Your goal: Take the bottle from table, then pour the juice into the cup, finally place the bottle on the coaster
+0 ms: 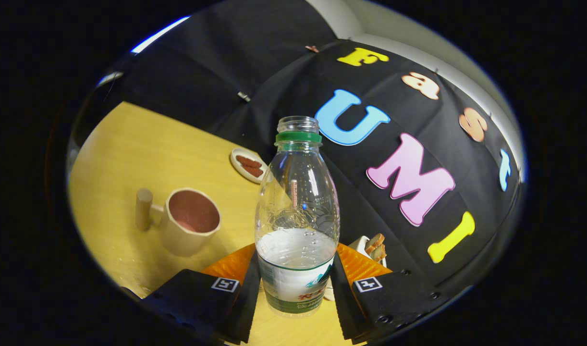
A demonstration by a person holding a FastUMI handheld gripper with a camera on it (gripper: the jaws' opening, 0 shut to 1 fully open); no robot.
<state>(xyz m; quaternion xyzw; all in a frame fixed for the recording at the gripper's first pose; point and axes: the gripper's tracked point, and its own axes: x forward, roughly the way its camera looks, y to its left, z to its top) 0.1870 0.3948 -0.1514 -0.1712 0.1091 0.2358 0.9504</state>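
A clear plastic bottle (297, 211) with a green neck ring and no cap stands upright between my fingers, with milky white liquid in its lower part. My gripper (293, 283) is shut on the bottle, both fingers pressed against its labelled lower body. Its base hangs a little above the yellow table (144, 154). Left of the bottle stands a beige cup (190, 222) with a wooden handle and a reddish inside. I cannot make out a coaster for certain.
A small oval dish (248, 165) with brown pieces lies beyond the cup, by the black cloth wall. Just right of the bottle, behind my right finger, a white holder (373, 246) carries brown slices. The cloth wall closes the table's far side.
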